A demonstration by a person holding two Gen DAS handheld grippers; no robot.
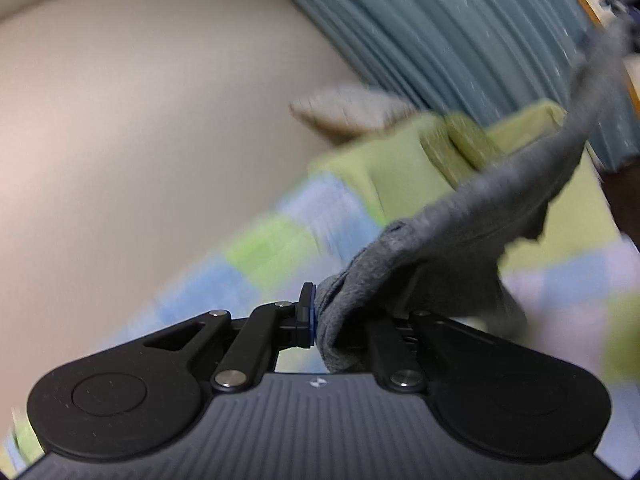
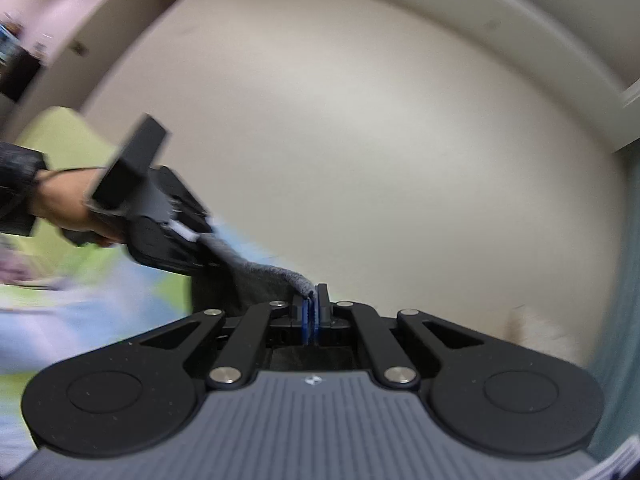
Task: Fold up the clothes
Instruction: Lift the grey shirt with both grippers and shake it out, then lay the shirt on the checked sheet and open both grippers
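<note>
From where I stand, both hands are carrying one small grey cloth (image 1: 460, 224) through the air above a bed. The left hand-held gripper (image 1: 316, 316) is clamped on a bunched corner of it; the fabric wads up against the blue pad and spills over the right finger, hiding it. The right hand-held gripper (image 2: 313, 312) has its blue pads pressed together with only a thin edge of the same grey cloth (image 2: 272, 280) pinched at the tips.

The cloth hangs between the two as a slack band, clear of the checked green-and-blue bedspread (image 1: 280, 240) below. In the right wrist view the person's left hand (image 2: 68, 208) grips the other tool's handle, a dark sleeve (image 2: 16, 192) at the wrist. A teal curtain (image 1: 440, 32) hangs beyond the bed, against a plain pale wall (image 2: 360, 120). Everything is smeared by motion, so the garment's shape is hard to read; I cannot tell whether it is a towel, a sock or something else.

I judge this to be the carry-and-spread step: the piece is lifted by two points and not yet laid down. The next move calls for drawing the two grips apart until the edge is taut, lowering it flat on the bedspread, and only then releasing to make a fold.
</note>
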